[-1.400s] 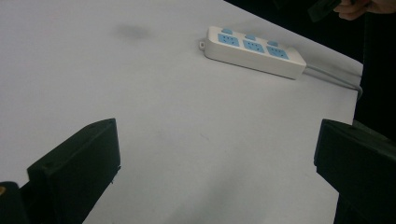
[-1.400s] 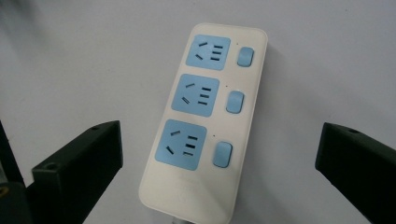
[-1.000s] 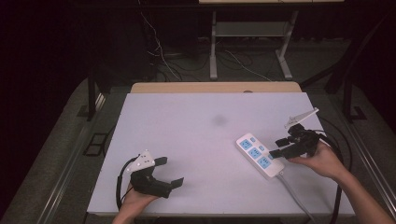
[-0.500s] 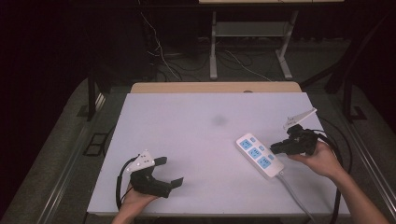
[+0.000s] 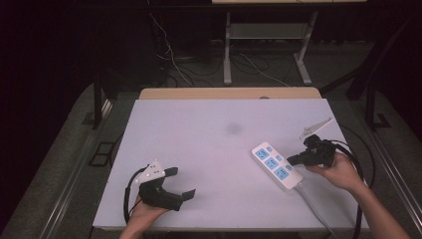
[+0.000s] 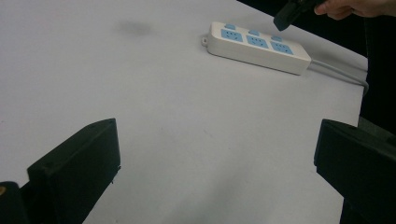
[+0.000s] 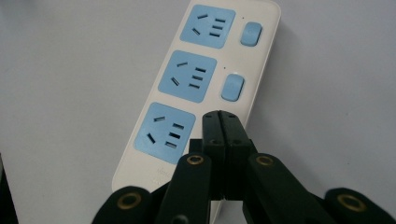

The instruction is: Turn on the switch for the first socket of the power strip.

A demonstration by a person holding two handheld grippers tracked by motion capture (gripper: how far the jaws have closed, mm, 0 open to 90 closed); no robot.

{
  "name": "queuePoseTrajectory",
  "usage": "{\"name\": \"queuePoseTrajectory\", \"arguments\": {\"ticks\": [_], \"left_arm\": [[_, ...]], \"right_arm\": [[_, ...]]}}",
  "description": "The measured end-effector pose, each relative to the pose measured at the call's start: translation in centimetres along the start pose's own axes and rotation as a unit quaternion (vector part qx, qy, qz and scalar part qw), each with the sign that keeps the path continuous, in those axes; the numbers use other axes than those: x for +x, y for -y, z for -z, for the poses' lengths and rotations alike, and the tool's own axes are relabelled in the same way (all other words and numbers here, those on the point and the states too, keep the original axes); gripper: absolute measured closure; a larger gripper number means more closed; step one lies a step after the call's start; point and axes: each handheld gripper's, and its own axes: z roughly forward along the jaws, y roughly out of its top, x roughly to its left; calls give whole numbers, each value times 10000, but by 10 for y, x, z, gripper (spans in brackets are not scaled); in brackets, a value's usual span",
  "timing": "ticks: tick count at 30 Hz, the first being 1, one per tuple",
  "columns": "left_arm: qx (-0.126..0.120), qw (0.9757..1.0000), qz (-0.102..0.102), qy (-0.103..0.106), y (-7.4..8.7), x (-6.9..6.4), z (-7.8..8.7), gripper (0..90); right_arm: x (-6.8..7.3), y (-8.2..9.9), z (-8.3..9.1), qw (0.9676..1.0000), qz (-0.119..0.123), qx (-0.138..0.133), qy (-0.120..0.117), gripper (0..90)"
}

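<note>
Your right hand-held gripper, jaws pressed together, hangs just over the near end of the strip at the lower right, whose long side runs up-left, while your left hand-held gripper waits wide apart on the worktop.

A white table top lies on a wooden board whose far edge shows beyond it, and a faint dark smudge marks the surface near its middle. Behind the table, a light metal frame stands on a dark floor, with loose cables trailing across the floor beside it. A dark metal leg stands by the table's far left corner.
</note>
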Motion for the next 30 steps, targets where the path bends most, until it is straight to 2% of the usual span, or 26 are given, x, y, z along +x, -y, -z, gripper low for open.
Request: {"name": "queuePoseTrajectory", "arguments": {"ticks": [9, 14, 25, 30], "left_arm": [[-7, 10000, -1, 2, 0, 1, 0, 0], [1, 10000, -9, 3, 0, 1, 0, 0], [11, 10000, -17, 25, 0, 0, -1, 0], [-3, 10000, -29, 42, 0, 0, -1, 0]], "right_arm": [[-1, 4, -6, 9999, -75, 12, -68, 893], [1, 6, -10, 9999, -67, -80, -103, 894], [4, 7, -11, 10000, -11, -74, 51, 898], [5, 11, -11, 9998, 55, -194, 84, 900]]}}
